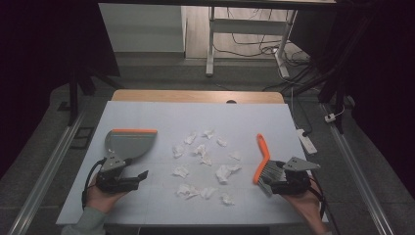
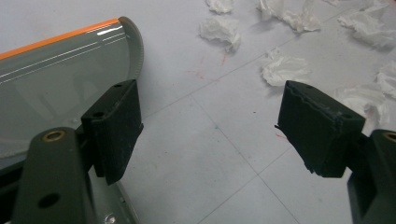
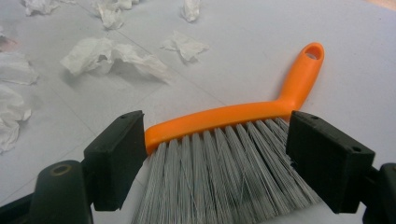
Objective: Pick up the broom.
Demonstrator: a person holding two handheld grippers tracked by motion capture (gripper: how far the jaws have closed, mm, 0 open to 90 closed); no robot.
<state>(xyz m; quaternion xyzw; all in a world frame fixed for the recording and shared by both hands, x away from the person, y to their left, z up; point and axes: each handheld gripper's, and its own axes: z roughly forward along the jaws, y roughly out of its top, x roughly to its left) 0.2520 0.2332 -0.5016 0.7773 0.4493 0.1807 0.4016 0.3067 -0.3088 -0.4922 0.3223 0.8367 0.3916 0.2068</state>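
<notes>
A grey dustpan (image 1: 128,143) with an orange lip lies on the left of the pale table (image 1: 147,113). Just beside its near corner, my left gripper (image 1: 136,169) is open, with bare table between the jaws. In the left gripper view the dustpan (image 2: 56,70) sits beside the left jaw of the gripper (image 2: 210,107). An orange-handled brush (image 1: 262,159) with grey bristles lies on the right. My right gripper (image 1: 272,177) is open around the bristles of the brush (image 3: 224,116). Several crumpled tissue scraps (image 1: 200,152) (image 2: 285,70) (image 3: 112,53) are scattered across the middle.
A wooden strip (image 1: 195,96) borders the table's far edge. A white power strip (image 1: 307,139) lies on the floor just off the right edge. Metal rails (image 1: 44,171) run along both sides, and desk legs (image 1: 211,44) with cables stand behind.
</notes>
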